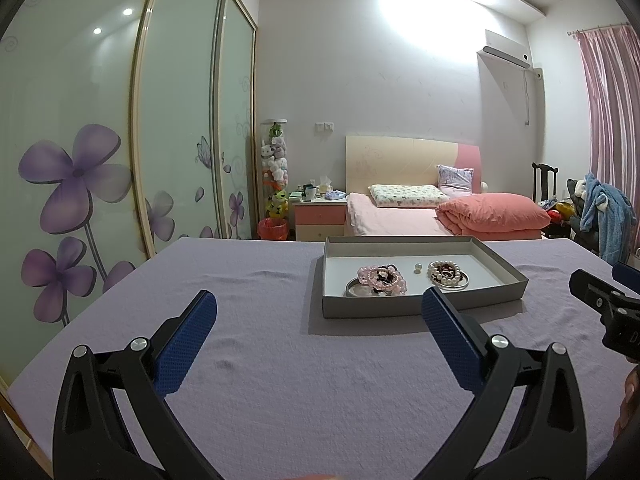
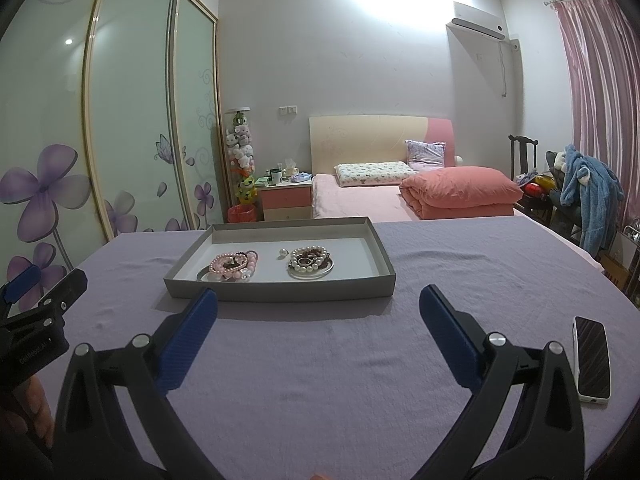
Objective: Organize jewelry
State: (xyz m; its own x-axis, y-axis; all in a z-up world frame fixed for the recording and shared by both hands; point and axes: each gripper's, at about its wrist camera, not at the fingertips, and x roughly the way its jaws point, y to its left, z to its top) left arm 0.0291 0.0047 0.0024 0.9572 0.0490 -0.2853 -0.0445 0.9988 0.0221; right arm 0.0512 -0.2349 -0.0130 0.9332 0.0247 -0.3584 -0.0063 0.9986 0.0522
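Both grippers hang low over the purple cloth, and neither holds anything: the left gripper (image 1: 320, 316) has its blue pads spread wide, and the right gripper (image 2: 319, 312) is spread just as wide beside it, each pointing at the tray (image 2: 280, 290) ahead. All the jewelry I can see lies inside that shallow grey tray, near its front wall. On the left is a pile of pink bead bracelets (image 2: 234, 266) with something dark tangled in and a silver bangle under it; on the right, a pile of white pearl bracelets (image 2: 310, 264) with dark beads and another bangle beneath; between them, a small pearl piece (image 2: 283, 253) sits alone. A phone (image 2: 592, 360) lies on the cloth near the right gripper, well clear of the tray. This could be a tray already sorted into two groups or one waiting to be sorted; I cannot tell which. If any piece is to be lifted, my guess is it goes best with the pads coming down over one strand only, since beads roll and tangled loops drag neighbours along, and the low tray wall is easy to knock.
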